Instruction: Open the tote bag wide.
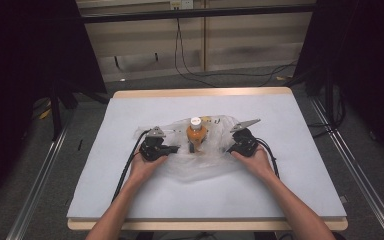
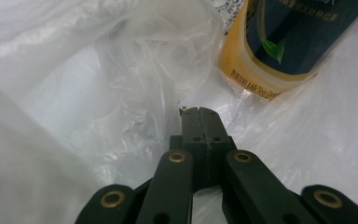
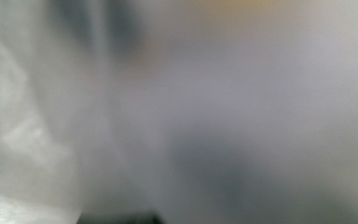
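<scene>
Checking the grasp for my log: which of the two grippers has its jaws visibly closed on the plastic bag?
The left gripper: its black jaws meet, pinching the clear plastic bag beside the tea bottle. The right gripper's own view is blurred, so its jaws cannot be judged.

Bottle (image 1: 196,133): orange liquid, white cap, dark label, upright at table centre. Stands within crumpled clear plastic bag (image 1: 205,165), whose film spreads around its base.

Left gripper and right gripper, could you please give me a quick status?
Left gripper shut on plastic bag. Right gripper at bag's other side, grip unclear. Tea bottle upright between them.
</scene>
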Available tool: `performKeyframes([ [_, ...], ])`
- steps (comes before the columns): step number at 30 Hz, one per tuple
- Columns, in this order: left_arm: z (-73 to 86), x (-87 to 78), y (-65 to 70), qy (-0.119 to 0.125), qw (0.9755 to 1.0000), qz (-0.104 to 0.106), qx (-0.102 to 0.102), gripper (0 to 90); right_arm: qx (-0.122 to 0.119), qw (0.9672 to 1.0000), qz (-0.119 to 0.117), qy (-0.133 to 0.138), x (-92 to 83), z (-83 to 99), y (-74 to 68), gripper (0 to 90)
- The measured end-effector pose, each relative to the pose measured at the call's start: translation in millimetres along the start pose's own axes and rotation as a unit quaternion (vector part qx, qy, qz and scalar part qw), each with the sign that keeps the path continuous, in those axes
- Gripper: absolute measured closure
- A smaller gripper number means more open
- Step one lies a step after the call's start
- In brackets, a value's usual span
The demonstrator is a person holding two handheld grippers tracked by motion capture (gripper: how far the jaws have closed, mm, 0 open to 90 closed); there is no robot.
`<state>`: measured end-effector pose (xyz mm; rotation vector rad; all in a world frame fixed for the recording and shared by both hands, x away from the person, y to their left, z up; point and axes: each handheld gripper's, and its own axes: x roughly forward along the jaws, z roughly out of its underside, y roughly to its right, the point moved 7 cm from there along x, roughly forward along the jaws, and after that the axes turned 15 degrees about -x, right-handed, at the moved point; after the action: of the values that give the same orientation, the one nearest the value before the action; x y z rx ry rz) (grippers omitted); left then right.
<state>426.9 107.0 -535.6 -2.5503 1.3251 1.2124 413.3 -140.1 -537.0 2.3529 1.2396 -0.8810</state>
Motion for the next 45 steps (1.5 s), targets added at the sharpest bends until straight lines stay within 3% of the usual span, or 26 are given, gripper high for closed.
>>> performKeyframes([
  [2, 0.7, -1.4, -0.2, -0.003, 1.0, -0.006, -0.001, 90.0, 0.015, 0.9999, -0.001, 0.001, -4.2, 4.3, 5.5, 90.0],
  [7, 4.6, -11.3, -9.8, -0.005, 0.9998, -0.017, -0.009, 90.0, 0.01, 0.9998, 0.017, -0.007, -14.4, 11.9, 10.7, 90.0],
  [9, 5.2, -11.6, -11.1, -0.001, 0.9999, -0.007, -0.015, 90.0, 0.027, 0.9994, 0.019, -0.002, -18.3, 16.1, 16.4, 90.0],
  [12, 4.5, -12.8, -13.4, -0.001, 0.9997, -0.024, -0.004, 90.0, 0.026, 0.9985, 0.046, -0.011, -23.6, 20.2, 23.7, 90.0],
  [14, 5.5, -14.4, -15.1, -0.005, 0.9997, -0.022, -0.009, 90.0, 0.029, 0.9976, 0.061, -0.014, -27.8, 23.8, 28.3, 90.0],
  [17, 5.6, -17.7, -20.4, -0.004, 0.9993, -0.035, -0.014, 90.0, 0.042, 0.9961, 0.076, -0.016, -32.9, 28.4, 33.6, 90.0],
  [19, 5.8, -19.5, -23.6, -0.001, 0.9993, -0.031, -0.019, 90.0, 0.034, 0.9946, 0.094, -0.028, -35.3, 29.9, 34.6, 90.0],
  [21, 6.5, -23.4, -29.1, -0.001, 0.9988, -0.045, -0.021, 90.0, 0.035, 0.9937, 0.103, -0.028, -36.0, 30.7, 34.7, 90.0],
  [23, 7.0, -24.5, -32.7, 0.004, 0.999, -0.032, -0.032, 90.0, 0.038, 0.9935, 0.104, -0.026, -36.4, 30.9, 35.6, 90.0],
  [26, 6.8, -24.9, -32.3, 0.002, 0.9988, -0.04, -0.026, 90.0, 0.049, 0.9932, 0.104, -0.021, -39.0, 33.9, 41.0, 90.0],
  [29, 6.8, -24.9, -33.2, 0.003, 0.9991, -0.032, -0.028, 90.0, 0.052, 0.9928, 0.106, -0.021, -41.1, 36.0, 43.5, 90.0],
  [32, 7.9, -25.4, -29.1, 0.005, 0.9994, -0.022, -0.026, 90.0, 0.06, 0.9924, 0.107, -0.011, -41.4, 36.7, 43.1, 90.0],
  [35, 2.5, -27.4, -17.1, 0.024, 0.9993, 0.0, -0.028, 90.0, 0.067, 0.9944, 0.081, 0.01, -40.5, 32.8, 36.1, 90.0],
  [38, -3.2, -30.6, -1.9, 0.034, 0.9992, 0.016, -0.016, 90.0, 0.061, 0.9956, 0.064, 0.03, -44.5, 18.5, 22.2, 90.0],
  [39, -3.6, -32.9, 3.4, 0.032, 0.9991, 0.025, -0.011, 90.0, 0.053, 0.9963, 0.059, 0.032, -47.0, 14.8, 16.4, 90.0],
  [42, -3.9, -38.7, 10.2, 0.033, 0.9992, 0.02, 0.003, 90.0, 0.043, 0.997, 0.051, 0.04, -55.4, 8.9, 5.3, 90.0],
  [45, -8.2, -57.2, 20.4, 0.056, 0.9976, 0.038, 0.012, 90.0, 0.038, 0.9956, 0.051, 0.069, -76.5, -0.4, -3.2, 90.0],
])
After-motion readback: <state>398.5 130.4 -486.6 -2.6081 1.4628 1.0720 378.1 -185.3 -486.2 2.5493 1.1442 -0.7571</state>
